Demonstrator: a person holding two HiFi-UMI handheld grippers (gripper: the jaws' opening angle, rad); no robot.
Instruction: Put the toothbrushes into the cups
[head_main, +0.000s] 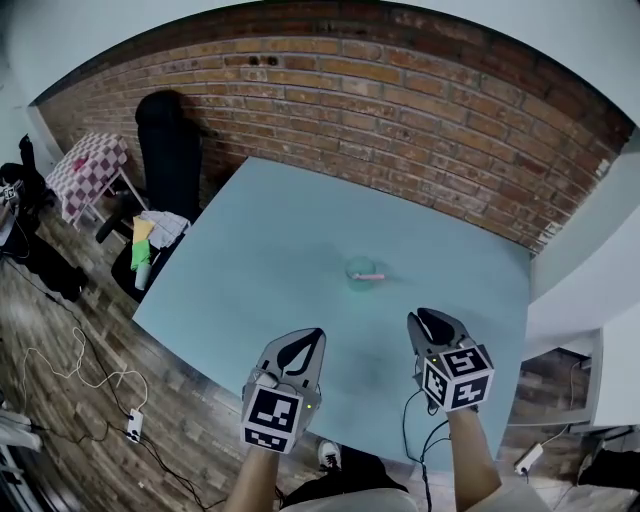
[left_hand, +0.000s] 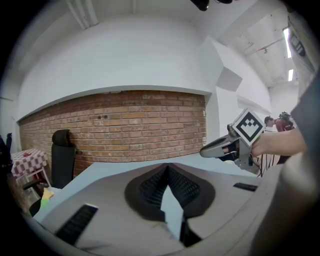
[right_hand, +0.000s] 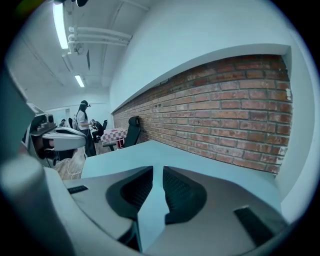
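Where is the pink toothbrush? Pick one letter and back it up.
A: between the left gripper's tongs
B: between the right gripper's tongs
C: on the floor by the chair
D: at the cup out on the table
D: in the head view the pink toothbrush lies at the cup in the middle of the table, ahead of the left gripper and right gripper, whose tongs hold nothing.

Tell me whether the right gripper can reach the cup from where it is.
Probably yes: only bare table lies between the right gripper and the cup, and nothing stands in the way.
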